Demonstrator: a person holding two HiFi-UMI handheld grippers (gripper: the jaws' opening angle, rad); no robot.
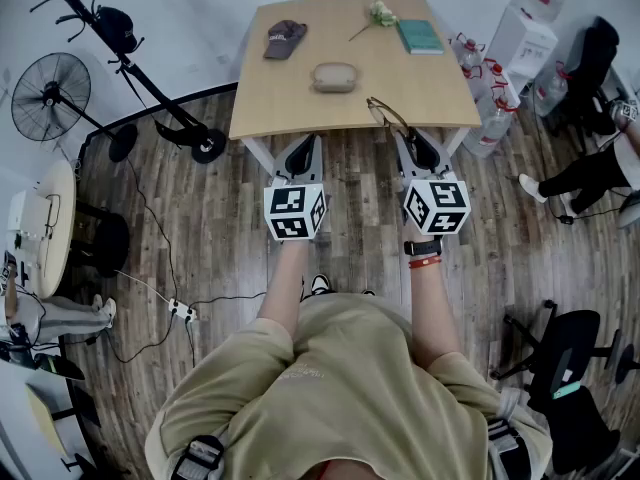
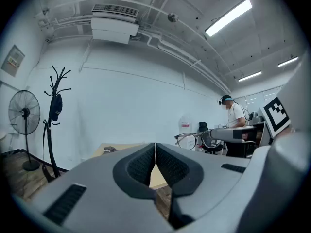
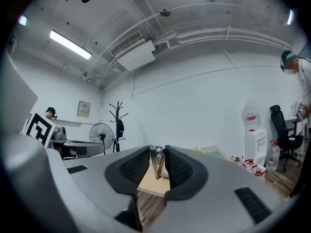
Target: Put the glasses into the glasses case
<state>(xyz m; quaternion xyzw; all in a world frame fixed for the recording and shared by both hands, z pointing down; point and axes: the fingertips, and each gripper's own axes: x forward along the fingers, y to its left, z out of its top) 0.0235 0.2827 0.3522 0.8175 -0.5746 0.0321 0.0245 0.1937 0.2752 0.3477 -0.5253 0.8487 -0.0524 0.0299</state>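
Glasses (image 1: 385, 114): gripped in the right gripper (image 1: 410, 136), jutting ahead of its tips over the table (image 1: 300, 108) edge. Left gripper (image 1: 300, 150): jaws closed together, nothing between them, level beside the right. Case (image 1: 335, 77): on the table, ahead of and between the 2 grippers, apart from both. Right gripper: jaws narrow, pressed on the frame.

The left gripper (image 1: 302, 144) and right gripper (image 1: 412, 140) share one build: a smooth grey shell, black cross-hatched pads (image 2: 138, 166), dark slotted vents (image 2: 68, 204), and at the near end a white cube (image 1: 295, 211) printed with black square markers. The person wears a khaki short-sleeved shirt (image 1: 340, 388), a black watch (image 1: 423, 248) beside a red band (image 1: 425, 262) on the right wrist, and white-and-black shoes (image 1: 320, 284).
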